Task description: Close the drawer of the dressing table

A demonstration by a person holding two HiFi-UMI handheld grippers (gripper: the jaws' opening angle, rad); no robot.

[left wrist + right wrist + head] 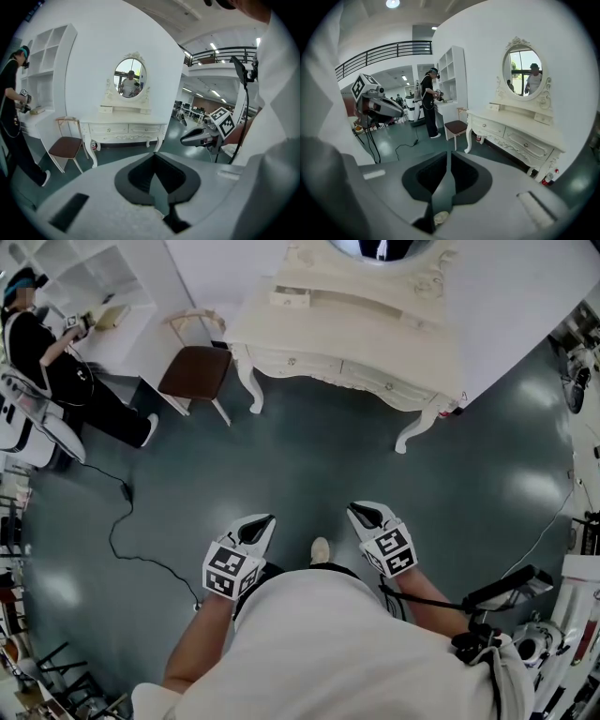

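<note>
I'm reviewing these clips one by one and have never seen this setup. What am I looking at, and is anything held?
No robot here: a person holds a two-jaw gripper in each hand. The head view looks down from their head onto the left gripper and right gripper. The other two views ride on the grippers, looking along their jaws. Both pairs are shut with nothing between them. Ahead stands the white dressing table, its front drawers looking flush, a chair beside it, and another person at shelves.
</note>
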